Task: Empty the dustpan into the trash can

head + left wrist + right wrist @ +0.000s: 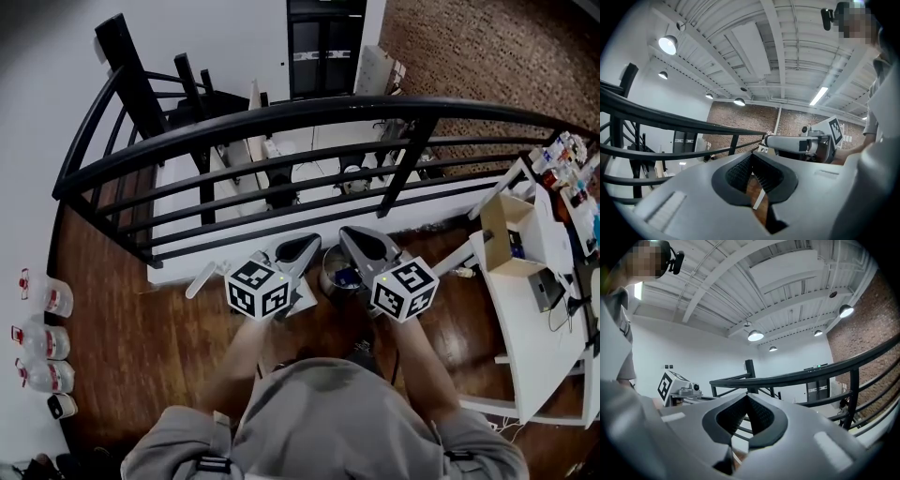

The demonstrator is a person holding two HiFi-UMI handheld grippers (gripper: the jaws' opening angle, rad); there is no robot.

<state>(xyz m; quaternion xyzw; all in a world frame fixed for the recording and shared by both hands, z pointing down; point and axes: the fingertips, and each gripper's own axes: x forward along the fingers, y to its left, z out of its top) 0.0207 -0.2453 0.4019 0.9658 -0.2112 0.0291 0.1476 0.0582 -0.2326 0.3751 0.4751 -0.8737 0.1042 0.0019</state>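
Bright and even, lit from overhead by round lamps (668,44) and a strip light (819,95). Faint sheen on floor (150,328). Heavily bent at edges, black in corners. Blurred up close, sharp far off.

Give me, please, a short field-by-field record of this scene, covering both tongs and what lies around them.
setting: wooden floor beside a black railing
left tongs: shut, nothing between them
right tongs: shut, nothing between them
between the two: round container on the floor, probably the trash can
left of the left tongs: white object, too unclear to identify
right side: white table bearing a cardboard box
far left: bottles along the wall
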